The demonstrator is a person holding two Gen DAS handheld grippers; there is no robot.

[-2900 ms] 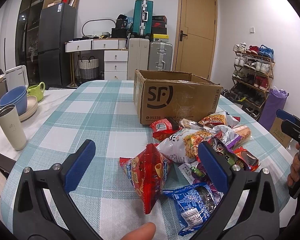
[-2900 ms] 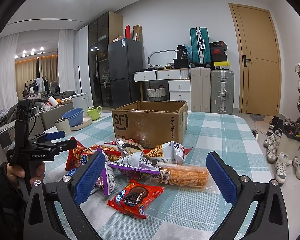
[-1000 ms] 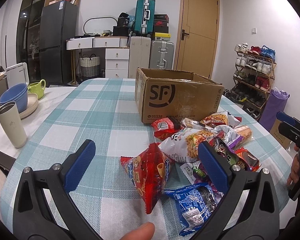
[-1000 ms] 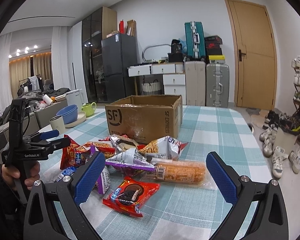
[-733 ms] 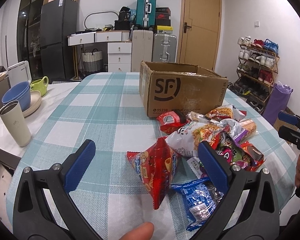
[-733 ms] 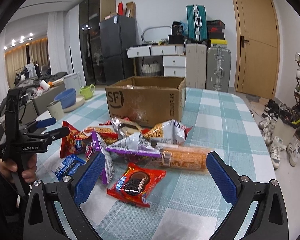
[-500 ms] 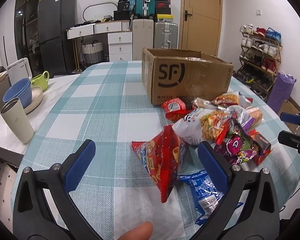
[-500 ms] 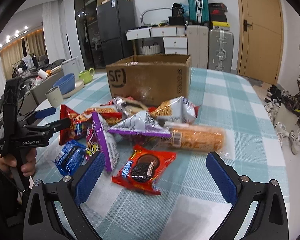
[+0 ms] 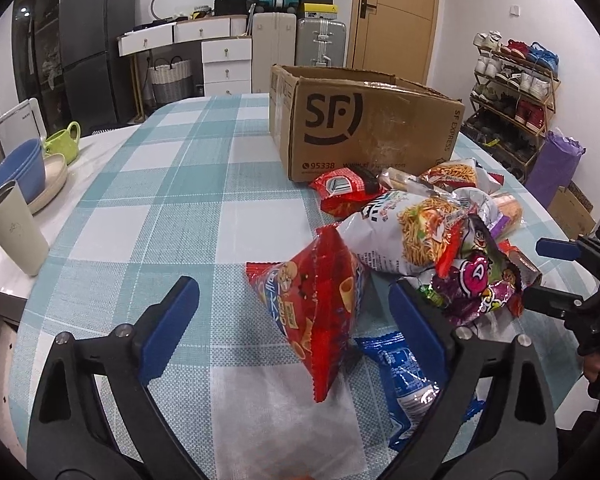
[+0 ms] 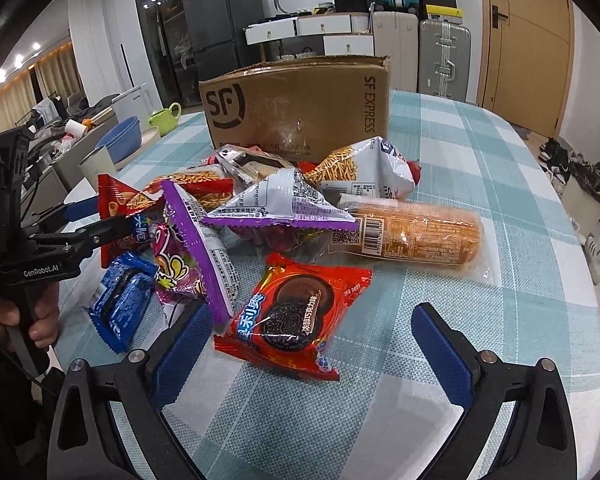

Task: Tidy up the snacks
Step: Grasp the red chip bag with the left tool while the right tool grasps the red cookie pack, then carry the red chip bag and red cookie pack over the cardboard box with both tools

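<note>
A pile of snack packets lies on the checked tablecloth in front of an open SF cardboard box [image 9: 364, 128], which also shows in the right wrist view [image 10: 300, 108]. My left gripper [image 9: 296, 308] is open, its jaws either side of an upright red snack bag [image 9: 316, 304]; a blue cookie packet [image 9: 404, 368] lies beside it. My right gripper [image 10: 312, 340] is open just above a red chocolate cookie packet [image 10: 296, 312]. Behind it lie an orange biscuit roll [image 10: 412, 232], a purple-edged bag [image 10: 280, 204] and a noodle snack bag [image 10: 364, 172].
At the table's left edge stand a beige cup [image 9: 12, 228], a blue bowl [image 9: 18, 172] on a plate, and a green mug [image 9: 62, 140]. Bare tablecloth [image 9: 172, 184] spreads left of the pile. A shoe rack [image 9: 516, 80] stands to the right of the table.
Both grippers have moved forward and down toward the pile. The red bag now sits between my left jaws and the red cookie packet close under my right jaws. Nothing has been gripped.
</note>
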